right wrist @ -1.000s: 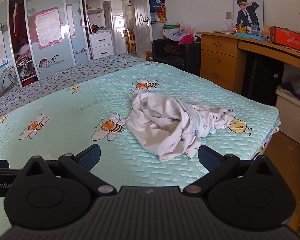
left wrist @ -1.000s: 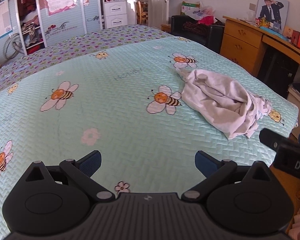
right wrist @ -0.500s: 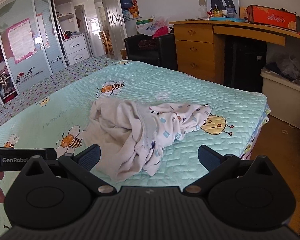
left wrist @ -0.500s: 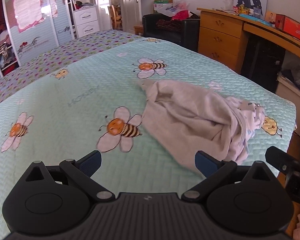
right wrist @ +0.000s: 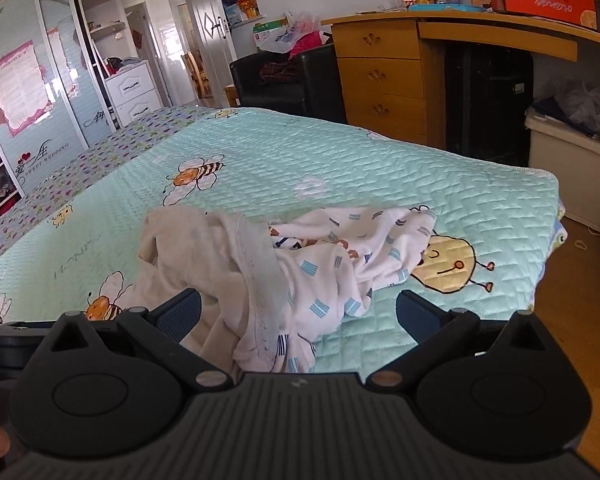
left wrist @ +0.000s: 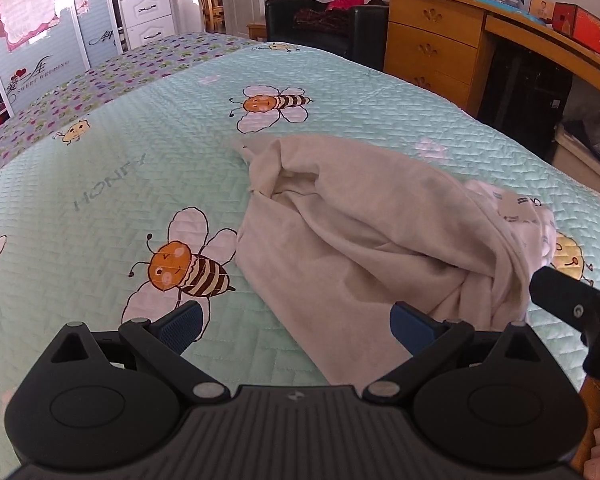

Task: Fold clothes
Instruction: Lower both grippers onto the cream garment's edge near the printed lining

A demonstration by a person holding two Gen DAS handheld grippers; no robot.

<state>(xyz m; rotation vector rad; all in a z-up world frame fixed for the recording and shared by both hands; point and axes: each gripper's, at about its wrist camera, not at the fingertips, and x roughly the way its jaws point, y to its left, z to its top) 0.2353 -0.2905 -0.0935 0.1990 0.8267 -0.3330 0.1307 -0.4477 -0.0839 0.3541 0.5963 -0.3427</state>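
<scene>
On the bed (left wrist: 100,168), right in front of us, the clothes (left wrist: 360,216) lay in a messy heap, not folded, running long from far left to near right. Our left tongs (left wrist: 296,318) and right tongs (right wrist: 298,312) were both wide and held nothing. Each sat just short of the heap. We could not tell how many pieces were bunched up there

Soft matt cloth garment (left wrist: 364,236), crumpled, lies on the quilted bedspread (left wrist: 112,176) with its stitched sheen. Left tongs (left wrist: 296,322): matt black plastic, ribbed blue pads (left wrist: 180,320). Desk (right wrist: 380,76): smooth varnished wood.
</scene>
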